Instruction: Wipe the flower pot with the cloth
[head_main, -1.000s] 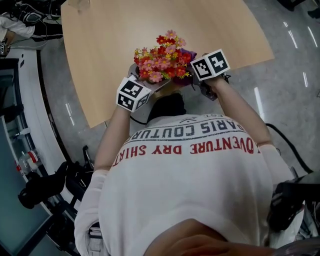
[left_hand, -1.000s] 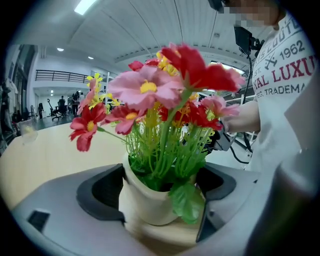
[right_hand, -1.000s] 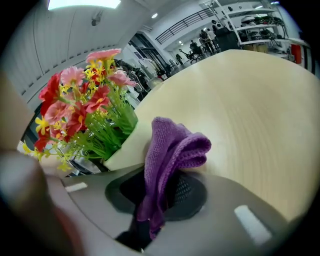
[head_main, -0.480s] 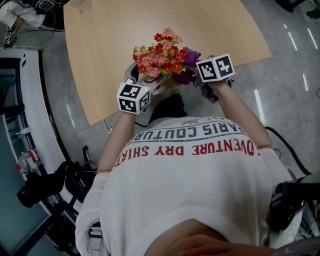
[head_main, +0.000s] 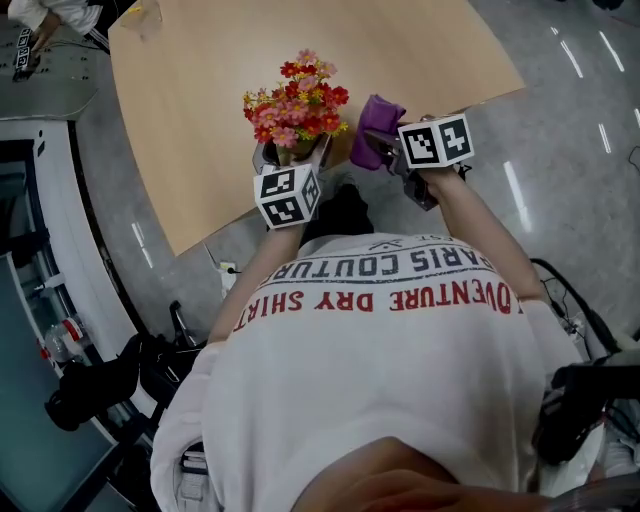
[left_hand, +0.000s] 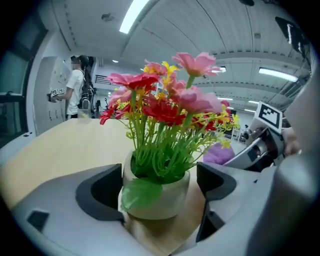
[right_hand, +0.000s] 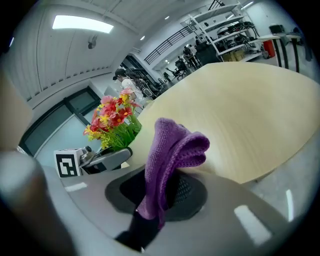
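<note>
A cream flower pot (left_hand: 159, 196) with red, pink and yellow flowers (head_main: 292, 98) stands near the front edge of the wooden table (head_main: 190, 90). My left gripper (left_hand: 160, 185) is shut on the pot, one dark pad on each side of it. In the head view the left gripper (head_main: 287, 168) reaches in from below the flowers. My right gripper (right_hand: 160, 192) is shut on a purple cloth (right_hand: 172, 150), which stands up in folds from the jaws. The cloth (head_main: 376, 118) is held to the right of the flowers, apart from them.
The table's curved front edge (head_main: 240, 222) runs just under both grippers, with grey floor (head_main: 560, 140) beyond. A person (left_hand: 77, 92) stands past the table's far end. Dark equipment (head_main: 95, 380) lies on the floor at lower left.
The left gripper has swung left and turned, taking the pot with it. The cloth, which was pressed against the flowers and pot, now sits clear of them to the right.
</note>
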